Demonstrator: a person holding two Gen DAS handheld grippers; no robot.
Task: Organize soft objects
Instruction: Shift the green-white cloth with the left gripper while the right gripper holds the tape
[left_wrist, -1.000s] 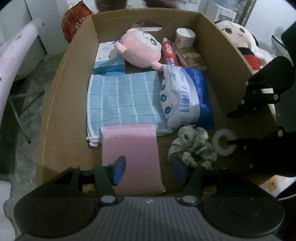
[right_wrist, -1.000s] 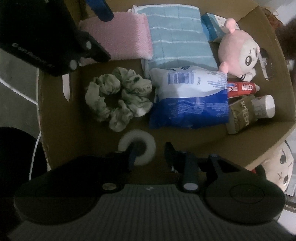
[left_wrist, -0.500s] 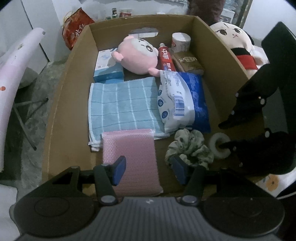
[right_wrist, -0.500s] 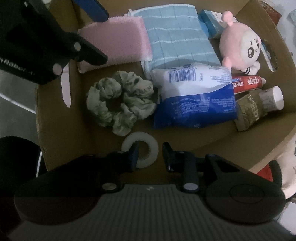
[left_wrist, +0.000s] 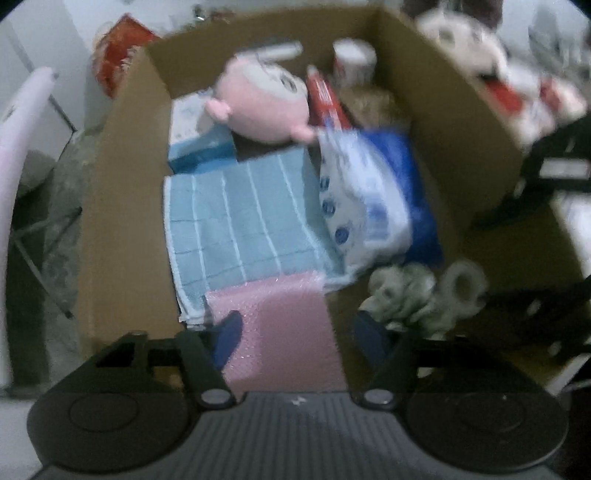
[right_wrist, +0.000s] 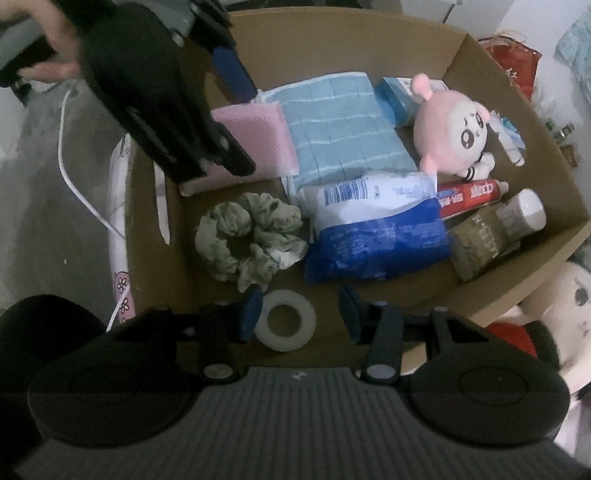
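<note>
A cardboard box (right_wrist: 480, 66) holds a folded blue towel (right_wrist: 343, 129), a pink sponge cloth (right_wrist: 258, 136), a green scrunchie (right_wrist: 251, 236), a pink plush (right_wrist: 450, 133) and a blue-and-white soft pack (right_wrist: 376, 229). A white tape roll (right_wrist: 286, 319) lies on the box floor between the opening jaws of my right gripper (right_wrist: 301, 314), close to the left finger and apart from the right one. In the blurred left wrist view my left gripper (left_wrist: 299, 338) hovers over the pink sponge cloth (left_wrist: 280, 325). Its jaws are closing slightly, and the pads do not press on the cloth.
A red toothpaste tube (right_wrist: 469, 192), a brown tube with a white cap (right_wrist: 491, 236) and a small blue carton (right_wrist: 395, 96) lie along the box's far side. A large white plush (right_wrist: 569, 295) sits outside the box. A person's hand (right_wrist: 55, 48) holds the left gripper.
My right jaws have spread off the white tape roll, which now rests on the box floor, and that gripper has lifted a little. The left view has shifted and gone blurry.
</note>
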